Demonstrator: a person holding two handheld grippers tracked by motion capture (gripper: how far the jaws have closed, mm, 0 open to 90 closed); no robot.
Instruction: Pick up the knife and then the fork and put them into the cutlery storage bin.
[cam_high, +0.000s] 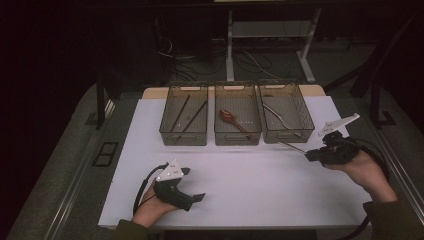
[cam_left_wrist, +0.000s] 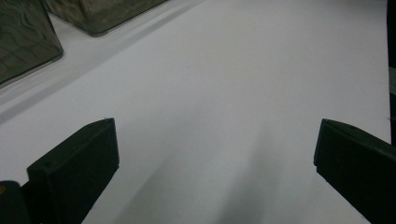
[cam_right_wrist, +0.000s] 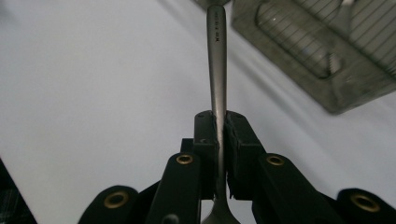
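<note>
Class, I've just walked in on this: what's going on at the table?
A person is sorting cutlery into three bins at the back of a white table. The right claw is shut on a metal utensil, holding it by the handle above the table, just in front of the right bin. That bin already holds a metal piece, the middle bin a reddish spoon, the left bin dark sticks. The left claw rests open and empty near the front edge.
</note>
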